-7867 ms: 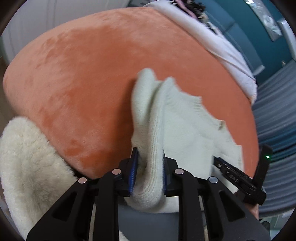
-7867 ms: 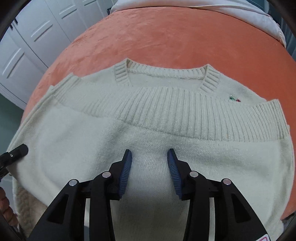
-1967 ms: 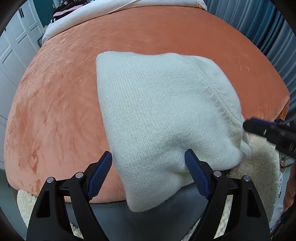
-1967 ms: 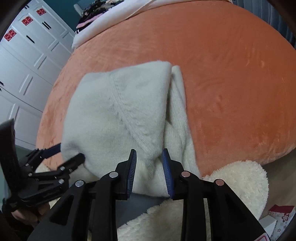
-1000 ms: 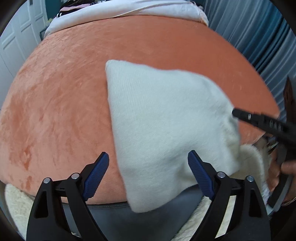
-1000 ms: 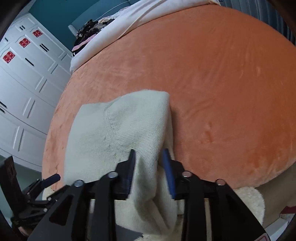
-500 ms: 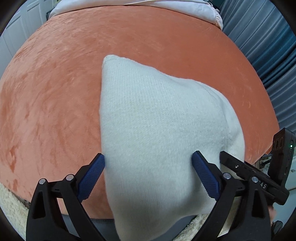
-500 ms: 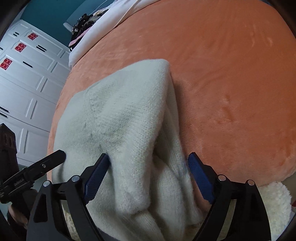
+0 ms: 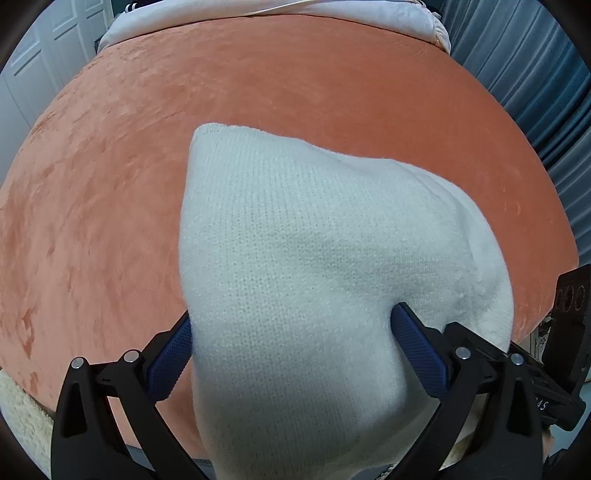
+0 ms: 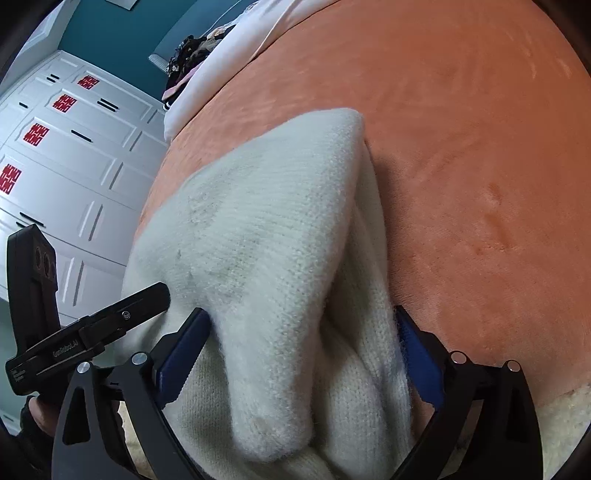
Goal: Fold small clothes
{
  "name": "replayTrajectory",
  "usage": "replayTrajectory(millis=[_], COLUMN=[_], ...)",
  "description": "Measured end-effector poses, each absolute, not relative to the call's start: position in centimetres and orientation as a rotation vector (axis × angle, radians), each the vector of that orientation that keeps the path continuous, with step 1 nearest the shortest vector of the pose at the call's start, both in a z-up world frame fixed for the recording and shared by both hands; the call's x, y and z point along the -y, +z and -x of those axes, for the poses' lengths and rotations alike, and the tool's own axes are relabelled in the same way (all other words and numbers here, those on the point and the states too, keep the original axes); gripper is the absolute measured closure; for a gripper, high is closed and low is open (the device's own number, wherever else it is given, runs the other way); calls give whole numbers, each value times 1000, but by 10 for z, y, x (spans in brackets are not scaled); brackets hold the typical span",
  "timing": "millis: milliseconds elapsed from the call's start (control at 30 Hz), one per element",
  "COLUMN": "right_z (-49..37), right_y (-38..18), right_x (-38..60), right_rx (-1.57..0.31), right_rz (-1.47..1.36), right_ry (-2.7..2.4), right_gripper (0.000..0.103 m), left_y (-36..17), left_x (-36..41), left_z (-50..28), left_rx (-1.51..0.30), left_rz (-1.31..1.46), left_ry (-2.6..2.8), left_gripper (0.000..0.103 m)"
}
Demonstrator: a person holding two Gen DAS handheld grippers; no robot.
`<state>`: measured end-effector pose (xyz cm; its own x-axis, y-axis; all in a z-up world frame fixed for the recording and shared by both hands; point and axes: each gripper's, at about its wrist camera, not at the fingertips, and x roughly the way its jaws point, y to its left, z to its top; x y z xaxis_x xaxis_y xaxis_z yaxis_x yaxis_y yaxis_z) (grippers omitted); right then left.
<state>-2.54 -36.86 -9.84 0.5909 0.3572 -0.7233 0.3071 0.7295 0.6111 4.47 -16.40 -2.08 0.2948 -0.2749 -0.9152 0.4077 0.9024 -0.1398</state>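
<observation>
A cream knitted sweater (image 9: 314,229) lies folded into a thick bundle at the near edge of an orange bed cover (image 9: 110,184). My left gripper (image 9: 291,317) straddles its near end from above. Its jaws are opening wide, with the bundle bulging between the blue pads (image 9: 170,354) but not pinched. In the right wrist view the sweater (image 10: 266,229) shows its stacked layers. My right gripper (image 10: 300,313) is opening too, and the layers lie loose between its pads (image 10: 417,358). The left gripper's black body (image 10: 92,328) is close on the left.
A white quilt (image 9: 295,14) lies along the far side of the bed. Blue curtains (image 9: 535,74) hang at the right, and white wardrobe doors (image 10: 74,147) stand at the left. A fluffy cream rug (image 10: 561,413) lies below the bed's edge. Dark clothes (image 10: 192,51) are heaped far off.
The right gripper has let go of the sweater's fold and spread wide around it. Both grippers have sunk closer to the sweater, and the left jaws now straddle it.
</observation>
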Motion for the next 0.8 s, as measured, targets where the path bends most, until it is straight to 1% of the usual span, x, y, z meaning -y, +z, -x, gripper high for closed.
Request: replayTrajectory(millis=[700, 733, 767, 800], right_z=[-2, -3, -4, -4], right_y=[-105, -104, -103, -102], right_x=[371, 371, 371, 372], right_rx=[-938, -938, -940, -944], right_rz=[-808, -821, -832, -848], right_ry=[79, 84, 90, 90], right_gripper=[5, 7, 13, 17], left_y=[-30, -29, -27, -24], left_x=[168, 168, 168, 168], left_z=[-54, -56, -58, -60], left_rx=[-1171, -1182, -1199, -1220], left_rz=[-134, -134, -134, -135], left_ry=[-474, -480, -485, -493], left_gripper=[5, 5, 5, 10])
